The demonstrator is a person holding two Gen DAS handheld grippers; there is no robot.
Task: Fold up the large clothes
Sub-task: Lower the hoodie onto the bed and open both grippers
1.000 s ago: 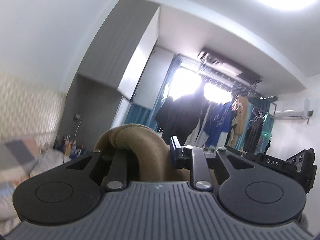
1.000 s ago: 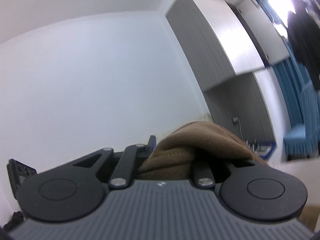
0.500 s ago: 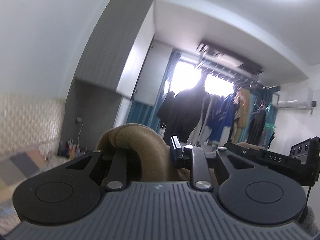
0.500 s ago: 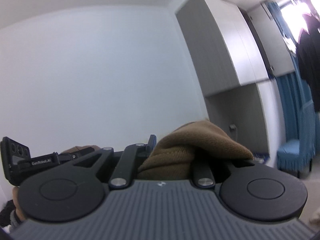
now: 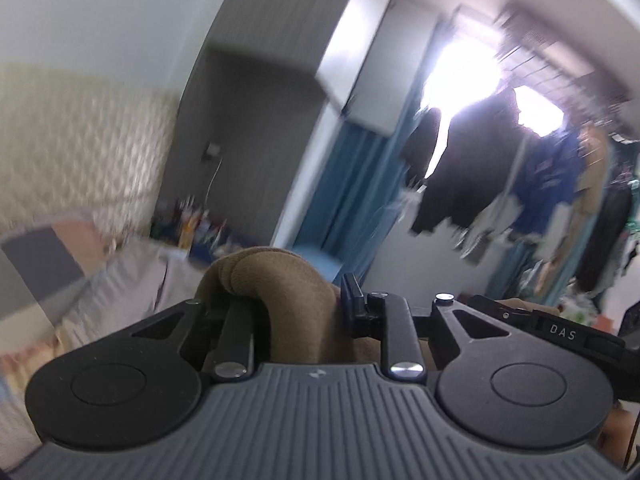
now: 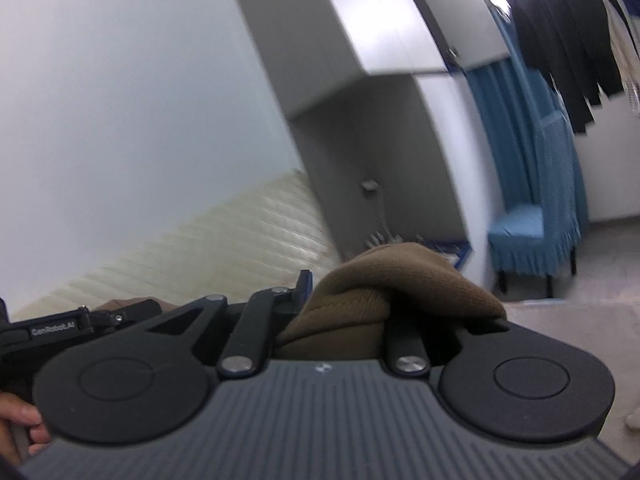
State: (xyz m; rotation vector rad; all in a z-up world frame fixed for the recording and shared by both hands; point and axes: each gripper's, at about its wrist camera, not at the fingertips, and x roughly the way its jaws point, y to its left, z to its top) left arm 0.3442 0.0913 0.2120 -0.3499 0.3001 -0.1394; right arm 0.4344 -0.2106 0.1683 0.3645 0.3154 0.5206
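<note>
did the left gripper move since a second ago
Yes. The left gripper, shut on the brown garment, has tipped downward: the bed fills more of its view, and the ceiling light is gone.

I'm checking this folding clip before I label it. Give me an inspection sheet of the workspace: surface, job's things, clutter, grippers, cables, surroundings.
Surface: bed at lower left of the left view, blurred.
Job's things: brown garment, bunched in both grippers, also in the right view.
Clutter: small items on a low shelf beyond the bed, too blurred to name.
Grippers: left gripper shut on the brown garment; right gripper shut on it too.
Cables: one thin cable hanging below a wall socket.
Surroundings: grey cupboard, blue curtain, blue chair, hanging clothes against a bright window, padded headboard.
</note>
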